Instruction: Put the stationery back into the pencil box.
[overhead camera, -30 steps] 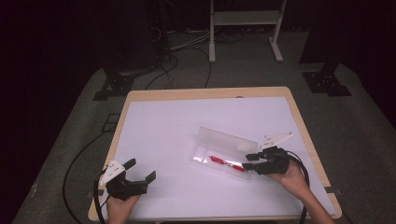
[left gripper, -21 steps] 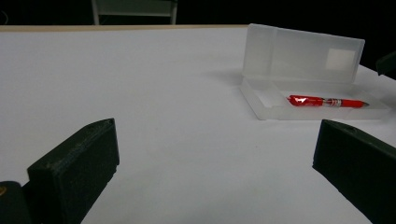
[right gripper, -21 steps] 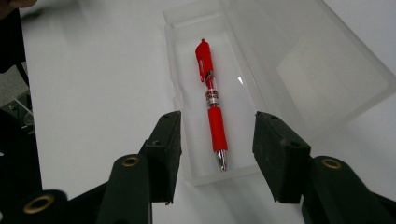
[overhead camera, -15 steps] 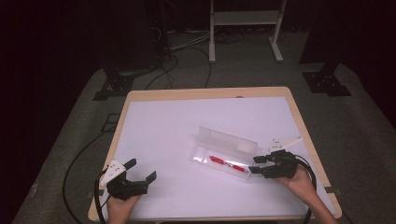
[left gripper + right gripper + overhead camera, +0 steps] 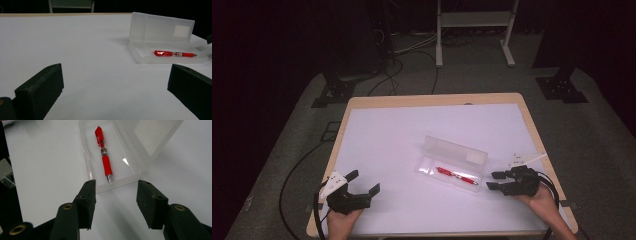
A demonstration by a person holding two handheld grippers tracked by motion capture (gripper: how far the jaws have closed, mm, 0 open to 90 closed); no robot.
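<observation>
Nothing between tongs and case; white bench [image 5: 402, 145] bare around it. Clear case [image 5: 452, 164] open, lid upright on far side, red pen [image 5: 457, 175] inside. Right tongs [image 5: 493, 180] just right of case, jaws just opened wider, holding nothing. Left tongs [image 5: 364, 182] near-left, well apart, wide open, holding nothing. Dark room, cables [image 5: 407, 60] beyond.

1. Left gripper [image 5: 366, 182]: held low at the near left of the table, jaws wide apart, nothing between them.
2. Left hand [image 5: 343, 218] grips it from behind; forearm enters from the bottom edge.
3. Right gripper [image 5: 495, 180]: near right, pointing left, roughly level. Jaws have just been opening; they stand apart, nothing between them.
4. Right hand [image 5: 543, 197] holds it from behind.
</observation>
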